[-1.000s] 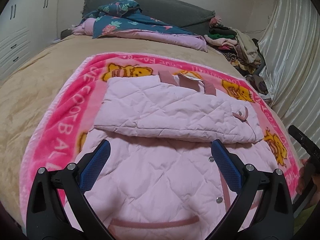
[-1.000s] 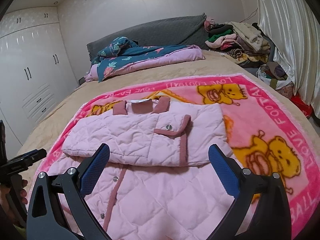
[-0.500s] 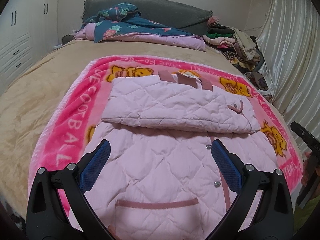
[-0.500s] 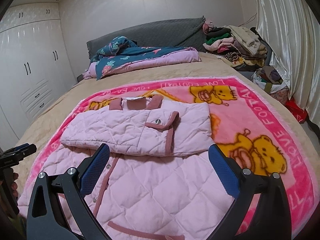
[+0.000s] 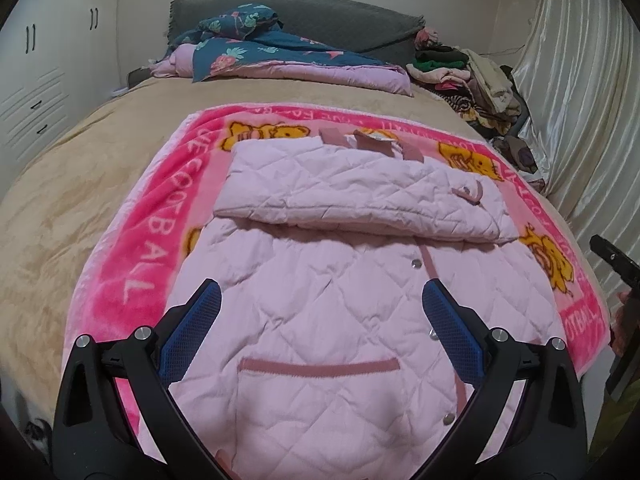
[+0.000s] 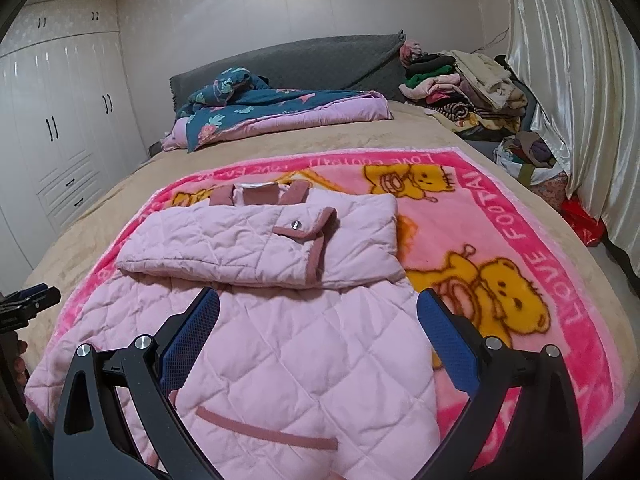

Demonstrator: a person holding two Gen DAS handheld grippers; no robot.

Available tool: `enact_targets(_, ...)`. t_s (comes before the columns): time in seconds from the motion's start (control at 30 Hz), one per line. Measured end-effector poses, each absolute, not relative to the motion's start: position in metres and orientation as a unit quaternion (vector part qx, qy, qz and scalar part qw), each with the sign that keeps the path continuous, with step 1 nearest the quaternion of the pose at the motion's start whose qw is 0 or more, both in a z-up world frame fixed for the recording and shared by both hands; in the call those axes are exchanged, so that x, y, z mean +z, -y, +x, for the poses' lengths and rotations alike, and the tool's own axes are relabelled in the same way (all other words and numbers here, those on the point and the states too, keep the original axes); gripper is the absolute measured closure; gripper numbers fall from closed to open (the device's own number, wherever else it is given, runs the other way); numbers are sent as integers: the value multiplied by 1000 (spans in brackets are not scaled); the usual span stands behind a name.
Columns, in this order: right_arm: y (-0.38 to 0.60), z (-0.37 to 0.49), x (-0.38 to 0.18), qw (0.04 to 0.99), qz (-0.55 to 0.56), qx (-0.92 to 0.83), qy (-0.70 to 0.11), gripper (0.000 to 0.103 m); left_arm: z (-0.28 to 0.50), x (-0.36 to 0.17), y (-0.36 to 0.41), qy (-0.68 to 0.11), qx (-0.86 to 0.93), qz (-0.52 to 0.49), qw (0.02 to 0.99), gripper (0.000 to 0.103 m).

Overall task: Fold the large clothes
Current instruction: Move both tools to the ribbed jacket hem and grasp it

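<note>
A pale pink quilted jacket (image 5: 320,288) (image 6: 288,344) lies on a pink bear-print blanket (image 5: 136,248) (image 6: 500,248) on the bed, collar at the far end. Both sleeves are folded across its chest in a band (image 5: 360,196) (image 6: 256,244). My left gripper (image 5: 320,312) hovers open over the jacket's lower left half, above a pocket trim (image 5: 320,368). My right gripper (image 6: 318,312) hovers open over the lower right half. Neither holds any cloth. The other gripper shows at each view's edge (image 5: 616,264) (image 6: 28,308).
A tan bedspread (image 5: 80,184) covers the bed. A blue floral quilt (image 6: 272,112) lies by the grey headboard (image 6: 312,60). A heap of clothes (image 6: 460,84) sits at the far right corner. Curtains (image 6: 568,80) hang on the right, white wardrobes (image 6: 52,120) on the left.
Both grippers have pulled back toward the foot of the bed, so more of the jacket's lower part and pocket trims shows. Jaws stay open; the jacket has not moved.
</note>
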State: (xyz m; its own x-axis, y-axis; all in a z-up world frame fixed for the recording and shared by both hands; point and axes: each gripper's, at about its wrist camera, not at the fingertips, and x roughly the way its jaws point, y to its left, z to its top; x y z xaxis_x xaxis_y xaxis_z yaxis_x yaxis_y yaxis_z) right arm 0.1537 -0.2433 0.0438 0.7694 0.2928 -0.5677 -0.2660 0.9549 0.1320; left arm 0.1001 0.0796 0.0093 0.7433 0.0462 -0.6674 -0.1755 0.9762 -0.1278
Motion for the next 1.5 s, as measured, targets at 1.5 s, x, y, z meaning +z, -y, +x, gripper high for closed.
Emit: enact_targets(1.5, 284, 80, -66, 909, -27, 99, -405, 5, -2, -58, -146, -406, 127, -145, 893, 8)
